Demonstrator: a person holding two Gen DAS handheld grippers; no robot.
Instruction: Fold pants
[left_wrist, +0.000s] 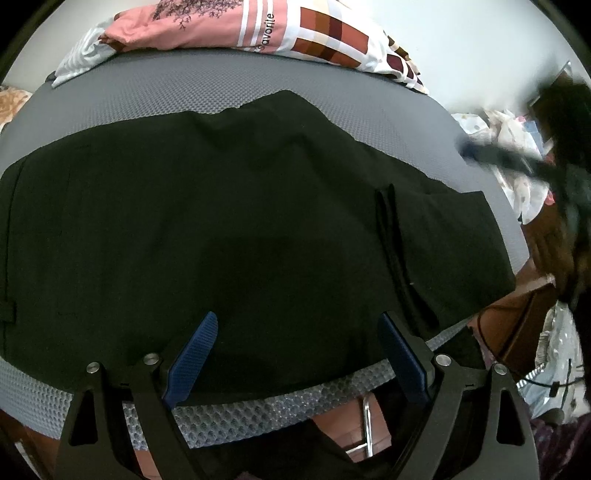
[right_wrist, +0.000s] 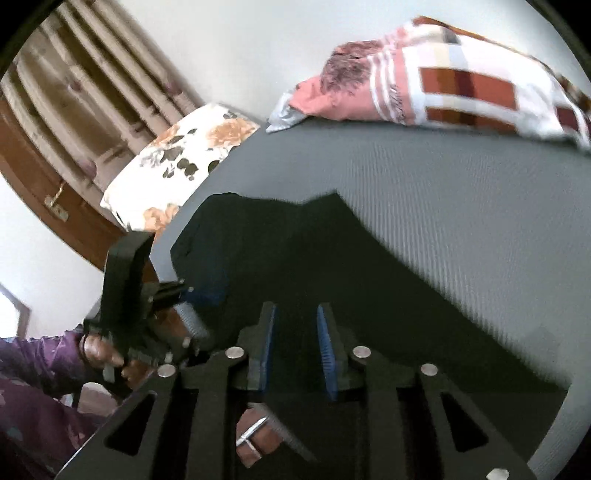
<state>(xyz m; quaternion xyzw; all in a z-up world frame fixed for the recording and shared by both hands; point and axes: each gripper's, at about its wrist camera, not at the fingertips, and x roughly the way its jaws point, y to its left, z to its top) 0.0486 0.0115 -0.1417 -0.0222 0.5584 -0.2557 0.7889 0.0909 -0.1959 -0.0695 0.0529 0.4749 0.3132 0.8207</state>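
Black pants (left_wrist: 221, 221) spread on grey mattress (left_wrist: 184, 88); left gripper (left_wrist: 295, 332) spread wide, right gripper (right_wrist: 295, 332) narrowly parted, both empty; risked grabbing one layer, skewing fold

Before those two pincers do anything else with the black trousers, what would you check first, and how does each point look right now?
1. Black pants lie spread on the grey mattress: ok.
2. Left gripper open, holding nothing: ok.
3. Right gripper open, above the cloth: ok.
4. Pants surface flat: not ok, a ridge runs down one side.
5. Patterned blanket apart from the pants: ok.
6. Right view sharp: not ok, blurred.
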